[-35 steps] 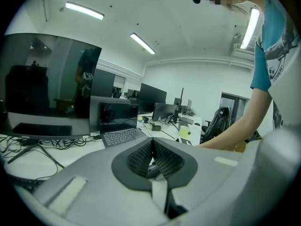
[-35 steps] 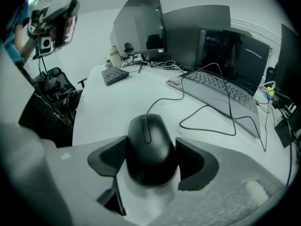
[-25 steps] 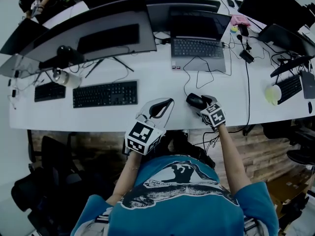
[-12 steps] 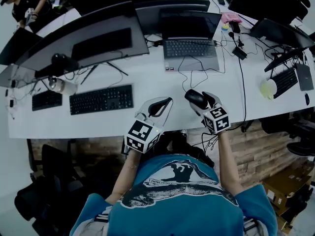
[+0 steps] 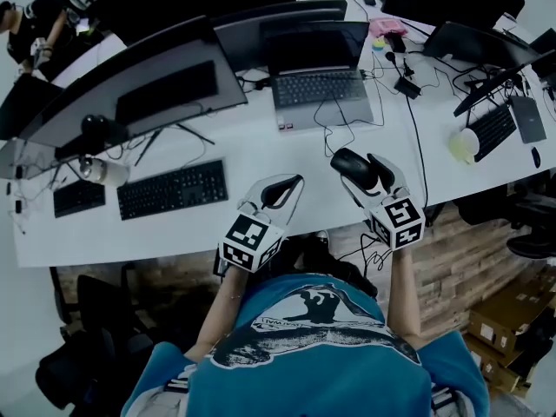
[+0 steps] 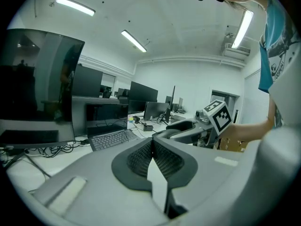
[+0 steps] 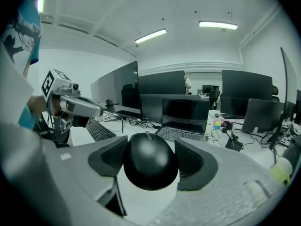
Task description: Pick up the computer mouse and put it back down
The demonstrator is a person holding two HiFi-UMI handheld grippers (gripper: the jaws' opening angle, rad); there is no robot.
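Note:
The black computer mouse (image 7: 150, 160) sits clamped between the pads of my right gripper (image 7: 151, 158), lifted off the white desk (image 5: 261, 146). From the head view the mouse (image 5: 352, 165) hangs above the desk's near edge, held by the right gripper (image 5: 369, 174). A thin cable runs from the mouse toward the laptop. My left gripper (image 5: 280, 189) hovers over the desk edge to the left, its jaws closed together with nothing between them; in the left gripper view its pads (image 6: 151, 157) meet.
A laptop (image 5: 320, 81) stands behind the mouse, a black keyboard (image 5: 172, 189) and a wide monitor (image 5: 130, 85) to the left. Cables, a pale cup (image 5: 463, 146) and more screens crowd the right end. A person's torso fills the near foreground.
The right gripper has risen with the mouse, lifting it off the desk and toward the camera. The left gripper has hardly shifted.

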